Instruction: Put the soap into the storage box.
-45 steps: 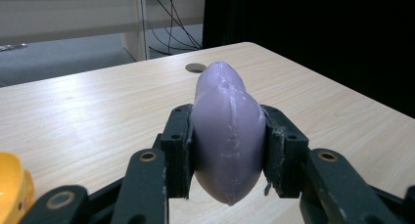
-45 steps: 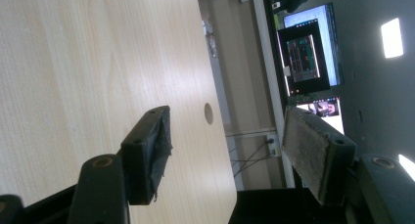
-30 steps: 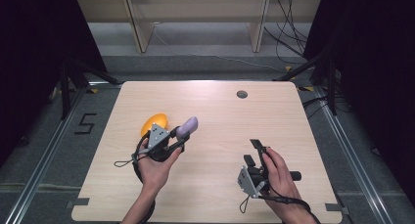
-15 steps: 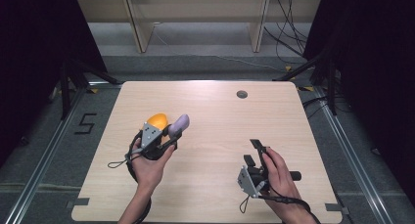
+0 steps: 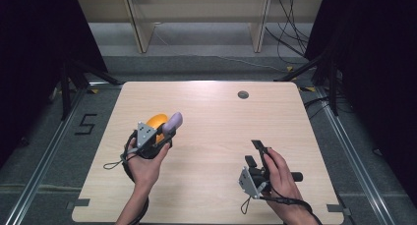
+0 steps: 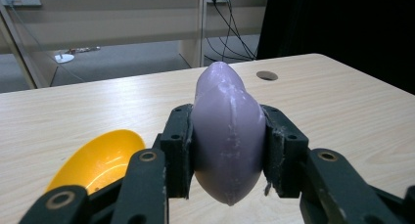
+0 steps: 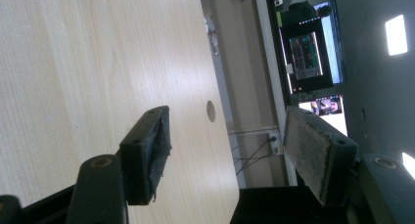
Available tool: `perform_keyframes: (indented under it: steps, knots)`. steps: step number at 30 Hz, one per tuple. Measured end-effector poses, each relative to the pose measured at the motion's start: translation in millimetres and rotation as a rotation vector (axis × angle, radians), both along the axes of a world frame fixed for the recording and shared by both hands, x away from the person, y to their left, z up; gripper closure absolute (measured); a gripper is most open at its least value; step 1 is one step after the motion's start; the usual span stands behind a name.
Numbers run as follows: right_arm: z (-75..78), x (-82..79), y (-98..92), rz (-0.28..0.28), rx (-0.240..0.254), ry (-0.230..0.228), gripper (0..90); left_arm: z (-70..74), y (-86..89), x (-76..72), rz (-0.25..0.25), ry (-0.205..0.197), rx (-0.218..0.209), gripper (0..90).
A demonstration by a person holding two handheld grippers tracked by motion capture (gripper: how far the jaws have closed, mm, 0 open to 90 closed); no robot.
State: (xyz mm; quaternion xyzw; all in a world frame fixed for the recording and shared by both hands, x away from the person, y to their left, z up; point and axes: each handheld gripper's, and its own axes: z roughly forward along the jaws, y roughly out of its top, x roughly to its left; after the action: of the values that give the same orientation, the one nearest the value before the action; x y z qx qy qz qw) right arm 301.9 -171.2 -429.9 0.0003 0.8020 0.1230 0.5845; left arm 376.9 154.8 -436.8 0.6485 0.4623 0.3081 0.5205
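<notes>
A black "5" is marked on the grey floor (image 5: 59, 136) left of the table (image 5: 211, 195).
</notes>
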Motion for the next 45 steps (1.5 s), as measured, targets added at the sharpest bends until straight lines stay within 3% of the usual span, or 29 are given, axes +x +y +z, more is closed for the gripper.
perform_keyframes:
  steps: [29, 30, 45]
  knots:
    - [-0.9, -0.1, -0.4, -0.005, 0.008, 0.008, 35.4, -7.2, 19.9, 9.0, 0.117, -0.021, 0.018, 58.8]
    - [-3.6, -1.1, -0.6, -0.023, 0.046, 0.023, 35.3, -7.6, 20.5, 9.4, 0.122, -0.023, 0.015, 58.9]
    - [-3.9, 0.1, -0.1, -0.011, 0.039, 0.028, 35.3, -12.2, 28.8, 15.8, 0.171, -0.028, 0.021, 58.8]
